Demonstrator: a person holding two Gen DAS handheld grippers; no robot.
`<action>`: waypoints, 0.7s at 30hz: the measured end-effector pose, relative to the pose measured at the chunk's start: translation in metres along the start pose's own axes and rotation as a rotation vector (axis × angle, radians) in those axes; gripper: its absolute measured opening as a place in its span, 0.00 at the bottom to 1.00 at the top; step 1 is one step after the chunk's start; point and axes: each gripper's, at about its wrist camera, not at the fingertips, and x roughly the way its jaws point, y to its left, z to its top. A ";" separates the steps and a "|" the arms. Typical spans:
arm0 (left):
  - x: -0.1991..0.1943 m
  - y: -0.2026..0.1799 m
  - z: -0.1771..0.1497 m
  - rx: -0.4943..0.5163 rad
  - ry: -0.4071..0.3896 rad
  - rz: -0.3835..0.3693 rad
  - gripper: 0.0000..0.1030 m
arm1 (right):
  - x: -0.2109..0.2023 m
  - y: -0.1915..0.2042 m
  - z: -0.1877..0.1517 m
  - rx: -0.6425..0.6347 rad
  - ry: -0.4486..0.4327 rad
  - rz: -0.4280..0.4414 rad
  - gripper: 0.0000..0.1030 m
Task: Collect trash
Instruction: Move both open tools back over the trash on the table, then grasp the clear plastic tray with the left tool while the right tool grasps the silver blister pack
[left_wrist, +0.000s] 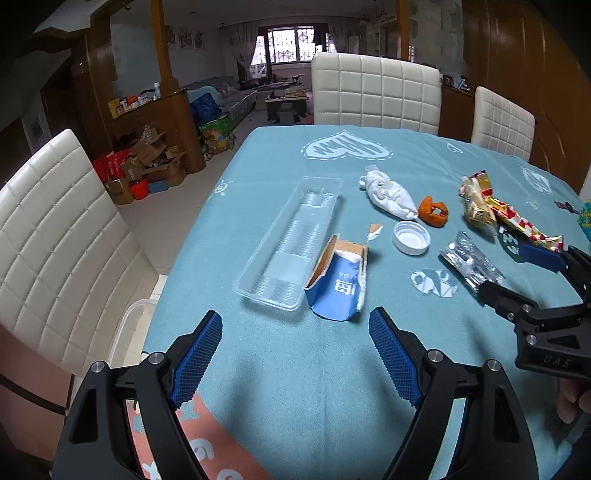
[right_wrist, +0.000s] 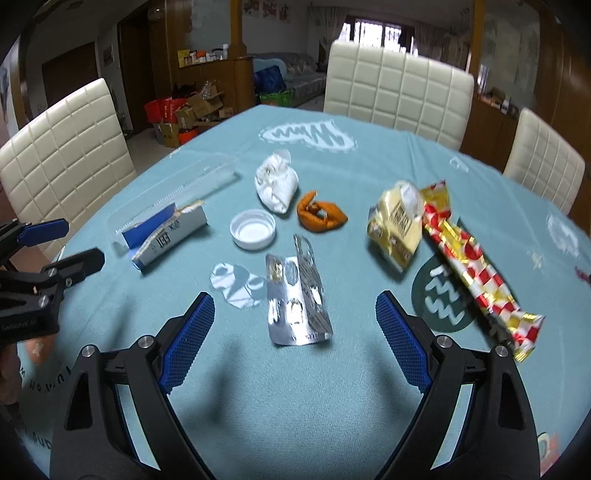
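Note:
Trash lies on a blue tablecloth (left_wrist: 288, 369). My left gripper (left_wrist: 295, 325) is open and empty, just short of a torn blue carton (left_wrist: 338, 286) and a clear plastic tray (left_wrist: 288, 240). My right gripper (right_wrist: 295, 306) is open and empty, its jaws on either side of a silver blister pack (right_wrist: 297, 295). Beyond are a white cap (right_wrist: 253, 229), a white tissue wad (right_wrist: 275, 181), orange peel (right_wrist: 321, 216), a yellow wrapper (right_wrist: 397, 225) and a red-gold wrapper (right_wrist: 476, 273). The right gripper (left_wrist: 524, 275) also shows in the left wrist view.
White padded chairs stand around the table: one on the left (left_wrist: 55, 236), one at the far side (left_wrist: 376, 88), one at the far right (left_wrist: 502, 122). Cardboard boxes (left_wrist: 147, 166) sit on the floor beyond the table's left edge.

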 end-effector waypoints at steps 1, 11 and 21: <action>0.001 0.003 0.000 -0.005 0.002 0.007 0.78 | 0.001 0.000 -0.002 0.001 0.003 0.004 0.85; 0.028 0.033 0.008 0.027 0.039 0.097 0.78 | 0.014 0.002 0.004 -0.036 0.022 0.003 0.85; 0.059 0.043 0.038 0.043 0.052 0.137 0.77 | 0.027 0.004 0.015 -0.008 0.043 -0.006 0.72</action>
